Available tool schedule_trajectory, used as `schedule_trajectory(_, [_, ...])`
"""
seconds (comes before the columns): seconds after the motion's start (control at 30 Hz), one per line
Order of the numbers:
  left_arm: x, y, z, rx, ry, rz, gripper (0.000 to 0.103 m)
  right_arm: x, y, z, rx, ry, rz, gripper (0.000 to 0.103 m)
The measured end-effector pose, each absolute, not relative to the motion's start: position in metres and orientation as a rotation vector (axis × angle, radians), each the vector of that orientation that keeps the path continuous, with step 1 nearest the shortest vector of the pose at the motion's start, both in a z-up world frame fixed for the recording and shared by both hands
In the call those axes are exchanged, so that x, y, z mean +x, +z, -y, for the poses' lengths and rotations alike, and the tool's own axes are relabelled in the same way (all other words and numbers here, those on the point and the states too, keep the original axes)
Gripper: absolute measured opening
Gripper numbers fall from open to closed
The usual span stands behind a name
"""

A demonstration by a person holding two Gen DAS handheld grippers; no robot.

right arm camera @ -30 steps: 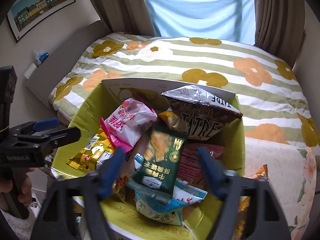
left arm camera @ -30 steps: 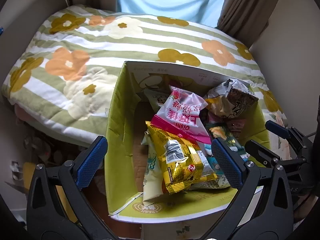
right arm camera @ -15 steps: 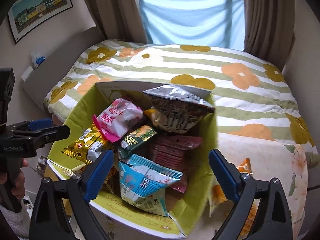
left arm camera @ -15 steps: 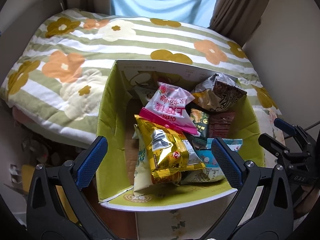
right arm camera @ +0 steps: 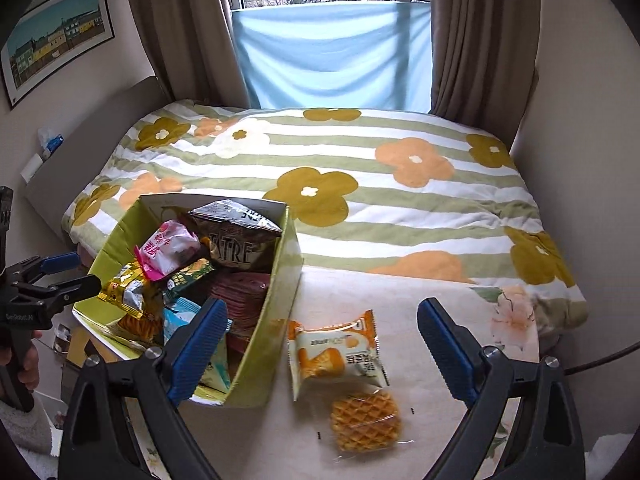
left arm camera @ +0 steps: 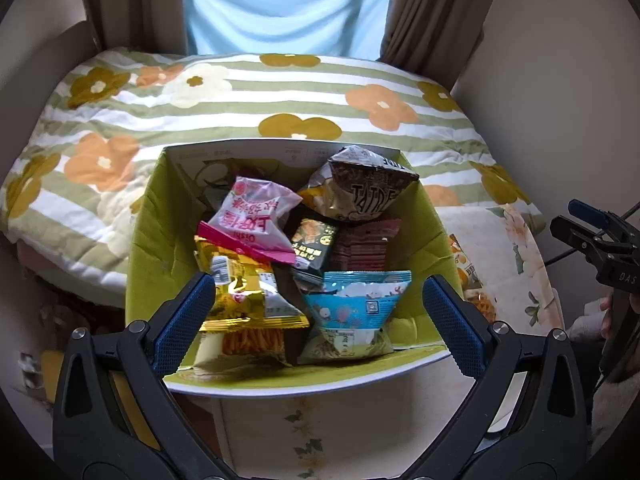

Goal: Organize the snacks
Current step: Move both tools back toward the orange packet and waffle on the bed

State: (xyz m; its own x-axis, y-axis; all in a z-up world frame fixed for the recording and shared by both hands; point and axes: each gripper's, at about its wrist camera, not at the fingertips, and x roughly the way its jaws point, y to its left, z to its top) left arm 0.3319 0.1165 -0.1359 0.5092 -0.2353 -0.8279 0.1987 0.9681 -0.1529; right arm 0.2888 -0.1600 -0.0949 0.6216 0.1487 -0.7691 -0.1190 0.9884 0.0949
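Both grippers have drawn back and up from the snack box (left arm camera: 148, 276) since a second ago, the right one swinging to its own right until two packets on the table have come into its view; the green-lined box, at the table's edge against the bed (right arm camera: 360, 168), already holds most of the snacks: a pink-and-white bag (left arm camera: 256, 216), a dark crisp bag (left arm camera: 362, 188), a yellow noodle packet (left arm camera: 244, 292), a small dark green pack (left arm camera: 312, 240), a maroon packet (left arm camera: 364, 240) and a light blue bag (left arm camera: 356, 304) standing near the front wall; left to do, by the look of it, are an orange-and-white cake packet (right arm camera: 336, 354) lying just beside the box's right wall and a clear-wrapped waffle (right arm camera: 365, 420) next to it on the pale floral tablecloth (right arm camera: 400, 292); the right gripper (right arm camera: 320, 344) hangs above the cake packet, jaws wide and empty; the left gripper (left arm camera: 316, 320) hangs over the box's near side, likewise spread wide with nothing between its pads
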Motion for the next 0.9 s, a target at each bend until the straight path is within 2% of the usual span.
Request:
schedule_trajectory(0.4, [0.32,-0.144,0.009,0.061,-0.236,-1.03,0.103,0.267,-0.126,0.229,0.008,0.298,-0.928,0.095])
schedule_trajectory(0.63, [0.336,-0.169,0.086,0.265,-0.293,-1.096,0.103,0.253,-0.165,0.251,-0.012,0.369,-0.998,0.095])
schedule_trajectory(0.9, [0.363,-0.219,0.144,0.558,-0.447,-1.264,0.103,0.244,-0.209,0.261,0.05,0.374,-1.076,0.095])
